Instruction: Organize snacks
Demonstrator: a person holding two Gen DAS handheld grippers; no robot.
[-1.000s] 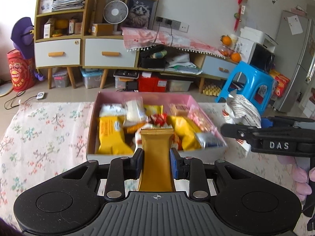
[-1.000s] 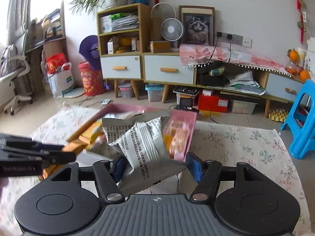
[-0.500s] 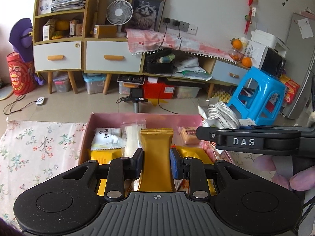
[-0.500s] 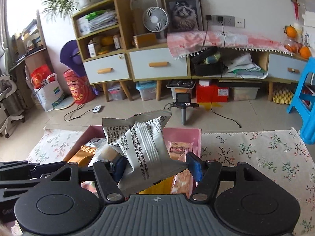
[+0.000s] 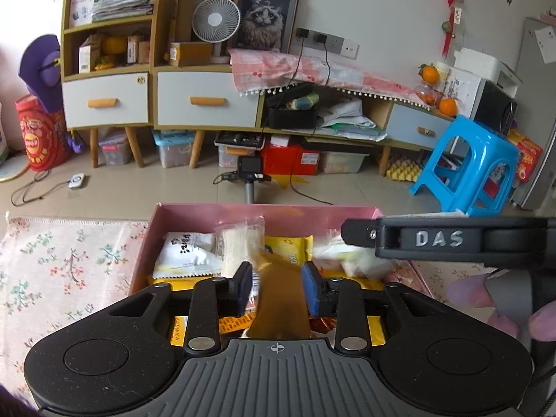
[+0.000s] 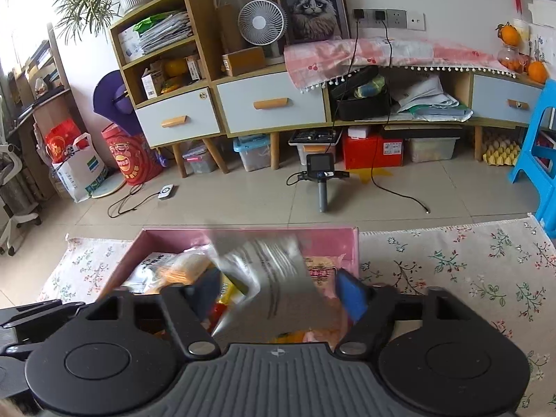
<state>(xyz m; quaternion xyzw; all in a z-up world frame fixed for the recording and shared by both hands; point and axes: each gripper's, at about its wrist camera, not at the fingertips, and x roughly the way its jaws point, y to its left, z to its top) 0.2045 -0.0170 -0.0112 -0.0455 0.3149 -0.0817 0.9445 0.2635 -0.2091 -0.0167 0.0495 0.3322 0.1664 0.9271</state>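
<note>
Both grippers' jaws have just been opening, the left gripper (image 5: 276, 288) dropping a gold bar (image 5: 279, 299) and the right gripper (image 6: 278, 292) a silver packet (image 6: 271, 278) lengthwise over the pink box (image 5: 243, 213) at frame centre

Landmark: snack box (image 5: 180, 215), lying on the floor cloth (image 5: 66, 257). Inside it, packets lie piled; a bun packet (image 5: 184, 253) rests at its left end. Behind the box stands a camera on a stick (image 5: 248, 173), and farther behind, a cabinet (image 5: 205, 100) against the wall. A stool (image 5: 465, 163) stands behind the box to its right.
</note>
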